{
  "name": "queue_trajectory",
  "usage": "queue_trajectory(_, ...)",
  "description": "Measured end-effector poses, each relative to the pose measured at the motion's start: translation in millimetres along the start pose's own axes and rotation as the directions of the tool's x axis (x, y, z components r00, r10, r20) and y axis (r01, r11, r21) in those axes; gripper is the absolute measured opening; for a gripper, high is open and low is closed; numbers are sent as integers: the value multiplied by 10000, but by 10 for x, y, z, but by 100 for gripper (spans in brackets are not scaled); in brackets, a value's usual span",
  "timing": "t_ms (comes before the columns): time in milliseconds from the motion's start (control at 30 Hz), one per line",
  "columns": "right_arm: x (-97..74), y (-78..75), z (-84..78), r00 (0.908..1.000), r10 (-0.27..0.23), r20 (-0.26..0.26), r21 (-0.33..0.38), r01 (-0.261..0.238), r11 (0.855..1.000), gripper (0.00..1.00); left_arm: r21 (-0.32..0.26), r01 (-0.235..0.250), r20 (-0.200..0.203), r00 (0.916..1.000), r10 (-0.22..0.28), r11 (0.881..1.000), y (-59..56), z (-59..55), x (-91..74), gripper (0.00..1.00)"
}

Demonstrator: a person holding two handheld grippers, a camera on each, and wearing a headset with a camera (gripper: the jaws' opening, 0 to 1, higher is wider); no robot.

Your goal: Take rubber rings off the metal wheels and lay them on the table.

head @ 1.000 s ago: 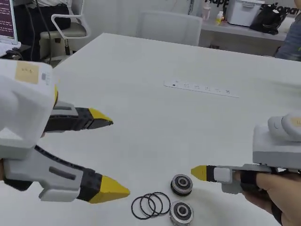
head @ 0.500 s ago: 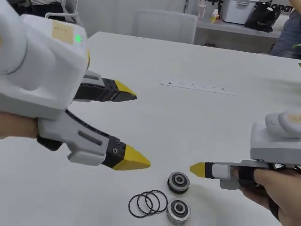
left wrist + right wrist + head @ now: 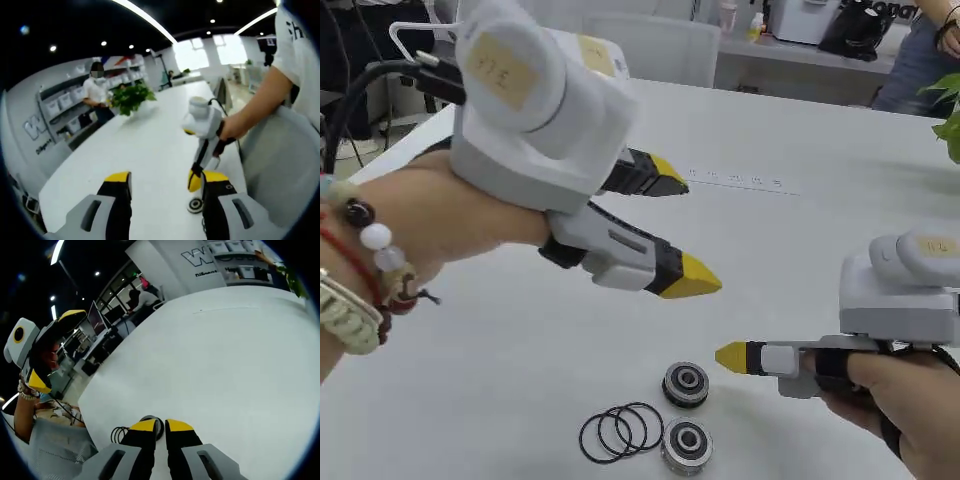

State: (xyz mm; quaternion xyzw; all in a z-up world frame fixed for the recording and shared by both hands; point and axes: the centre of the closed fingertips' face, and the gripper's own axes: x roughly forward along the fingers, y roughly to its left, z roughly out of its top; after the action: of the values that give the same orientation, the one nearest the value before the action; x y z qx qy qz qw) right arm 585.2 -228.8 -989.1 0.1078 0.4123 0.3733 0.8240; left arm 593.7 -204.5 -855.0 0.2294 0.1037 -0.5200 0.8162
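Note:
Two metal wheels lie on the white table (image 3: 520, 340): the farther wheel (image 3: 686, 384) has a dark rim, the nearer wheel (image 3: 687, 445) looks more silvery. Three loose black rubber rings (image 3: 620, 432) overlap just left of them. My right gripper (image 3: 730, 357) is shut and empty, its yellow tip just right of the farther wheel. In the right gripper view its jaws (image 3: 160, 426) point at that wheel (image 3: 151, 420), with the rings (image 3: 119, 433) to the left. My left gripper (image 3: 682, 228) hangs open, well above the table. The left gripper view shows its jaws (image 3: 161, 181) spread wide, with a wheel (image 3: 195, 205) below.
A flat white strip (image 3: 740, 182) lies farther back on the table. A chair (image 3: 660, 50) stands beyond the far edge. A person (image 3: 97, 95) and a green plant (image 3: 131, 97) are at the table's far end in the left gripper view.
My left gripper has risen and swung right, staying open. My right gripper has kept its place beside the farther wheel. The head camera has shifted.

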Motion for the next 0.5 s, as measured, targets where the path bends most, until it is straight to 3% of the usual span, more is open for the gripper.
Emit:
queue_trajectory(233, 7, -37, -25, 9999, -109, -121, -73, 108, 9999, 4, -554, 193, -90, 9998, -198, 9983, -23, -210, 202, 52)
queue_trajectory(400, 14, -55, -32, 9998, -117, -176, -128, 115, 9999, 4, -829, -29, -353, 9994, -1, 9966, -95, -472, 296, 44)
queue_trajectory(500, 15, -73, -47, 9996, -155, -254, -169, 151, 9997, 4, -1422, -83, -453, 9990, 19, 9898, -170, -656, 354, 41)
